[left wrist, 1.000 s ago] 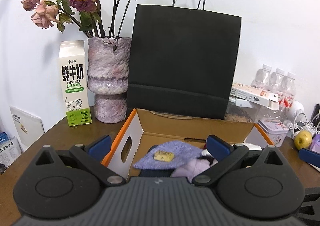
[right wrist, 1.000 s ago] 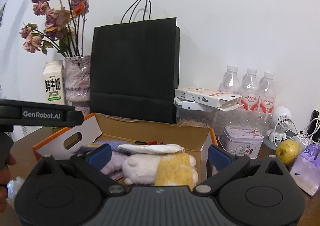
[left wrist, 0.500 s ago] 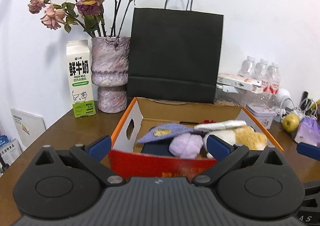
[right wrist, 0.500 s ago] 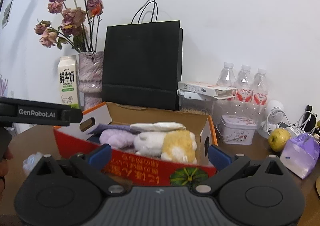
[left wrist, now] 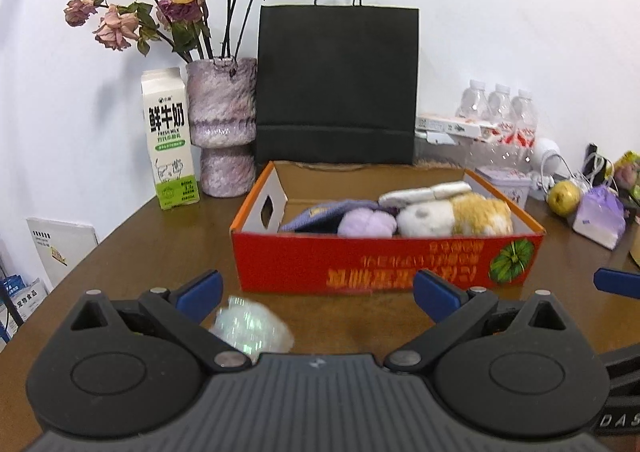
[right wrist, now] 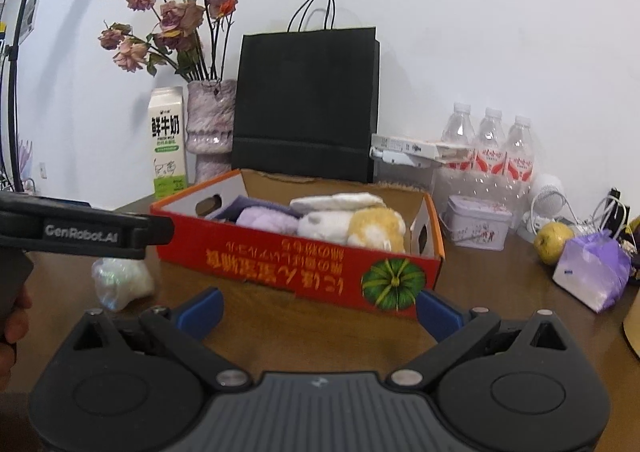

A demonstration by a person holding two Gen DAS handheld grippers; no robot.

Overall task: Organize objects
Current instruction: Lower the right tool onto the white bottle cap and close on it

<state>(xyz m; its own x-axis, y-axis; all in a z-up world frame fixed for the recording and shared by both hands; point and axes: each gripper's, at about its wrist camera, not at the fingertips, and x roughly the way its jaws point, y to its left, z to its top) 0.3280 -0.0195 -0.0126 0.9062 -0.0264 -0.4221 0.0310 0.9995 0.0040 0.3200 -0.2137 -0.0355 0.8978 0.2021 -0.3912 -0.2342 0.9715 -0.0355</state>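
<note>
Both claws hung spread and empty, and the shiny wrapped bundle [left wrist: 250, 328] lay on the bench [left wrist: 160, 252] just ahead of the left claw [left wrist: 318, 288], left of the red box [left wrist: 384, 264], the right claw [right wrist: 320, 310] farther off.

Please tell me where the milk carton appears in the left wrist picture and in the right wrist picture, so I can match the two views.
Left wrist view: the milk carton stands at left of centre, beside the vase, behind and left of the red box.
Right wrist view: the milk carton is at left, again beside the vase.
Shared landmark: the black paper bag behind the red box.
</note>
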